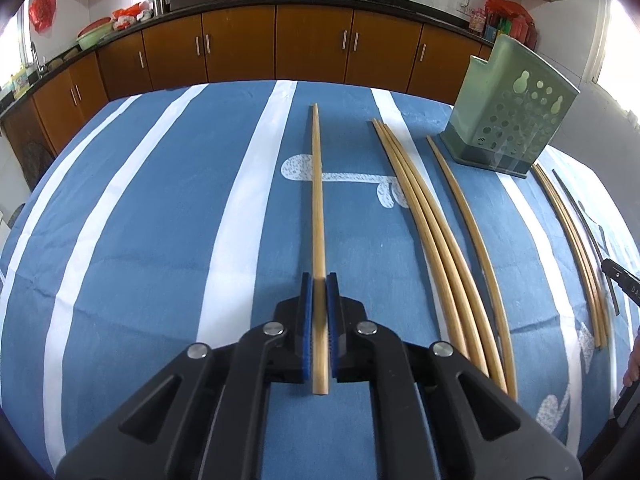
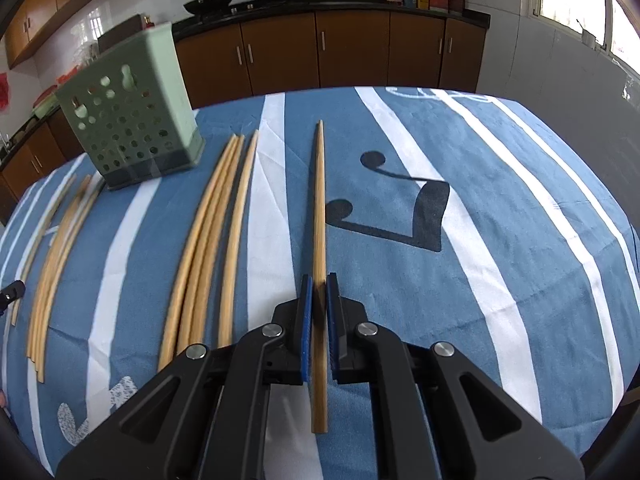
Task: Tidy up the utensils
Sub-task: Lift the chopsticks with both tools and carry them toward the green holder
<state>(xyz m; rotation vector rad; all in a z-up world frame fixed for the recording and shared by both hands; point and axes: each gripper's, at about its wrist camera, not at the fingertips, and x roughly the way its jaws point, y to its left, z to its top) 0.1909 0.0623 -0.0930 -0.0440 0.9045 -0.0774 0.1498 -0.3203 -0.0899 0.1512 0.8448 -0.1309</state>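
Wooden chopsticks, one apiece: the left gripper [image 1: 319,280] is clamped on a chopstick [image 1: 317,184], the right gripper [image 2: 319,280] on another chopstick [image 2: 319,200]. More loose chopsticks [image 1: 424,216] lie on the blue-striped desk [image 1: 160,200] beside the green perforated holder [image 1: 508,120].

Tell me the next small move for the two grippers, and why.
Probably lift both and carry them toward the green perforated holder: the left gripper is shut on one wooden chopstick, the right gripper on another, and the holder stands upright beyond the loose chopsticks.
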